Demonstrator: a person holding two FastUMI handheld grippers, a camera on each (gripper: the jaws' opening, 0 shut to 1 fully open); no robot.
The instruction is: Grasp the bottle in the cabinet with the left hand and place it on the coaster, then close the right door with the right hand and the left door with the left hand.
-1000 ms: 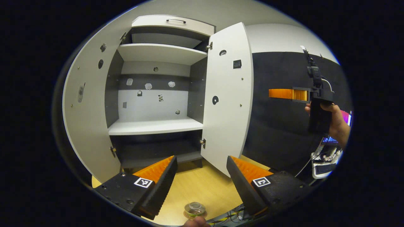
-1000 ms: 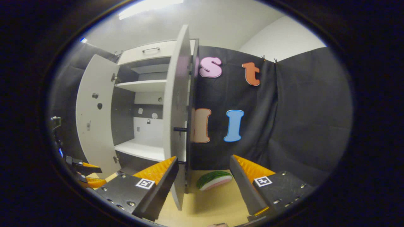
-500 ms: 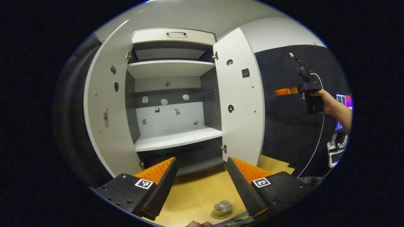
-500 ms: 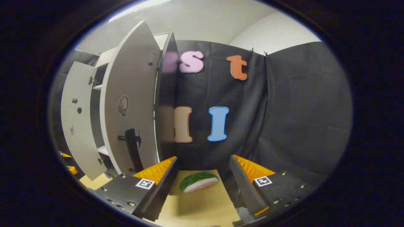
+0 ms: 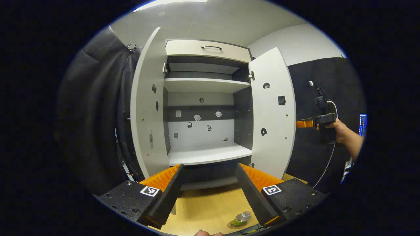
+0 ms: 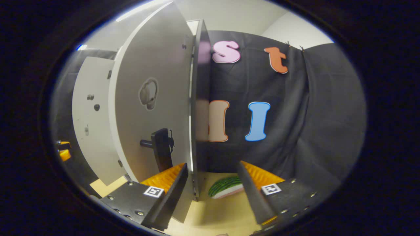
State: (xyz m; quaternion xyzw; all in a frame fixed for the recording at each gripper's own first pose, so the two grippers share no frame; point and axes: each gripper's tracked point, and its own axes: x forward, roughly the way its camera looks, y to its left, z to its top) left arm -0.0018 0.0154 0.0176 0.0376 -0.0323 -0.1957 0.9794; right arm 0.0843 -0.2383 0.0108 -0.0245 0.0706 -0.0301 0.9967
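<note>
Your left gripper (image 5: 208, 193) is open, holding nothing, facing the cabinet (image 5: 206, 108); both doors are open. The bottle (image 5: 242, 217) stands on the coaster (image 5: 233, 225) on the table (image 5: 203, 209). Your right gripper (image 6: 211, 193) is open beside the right door (image 6: 154, 108), near its handle (image 6: 162, 149)

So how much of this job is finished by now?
Done: the bottle stands on the coaster, out of the cabinet. In hand: the right gripper, open, is up against the outer face of the right door, which is ajar. Left: shutting that door, then the left door with the open left gripper.
</note>
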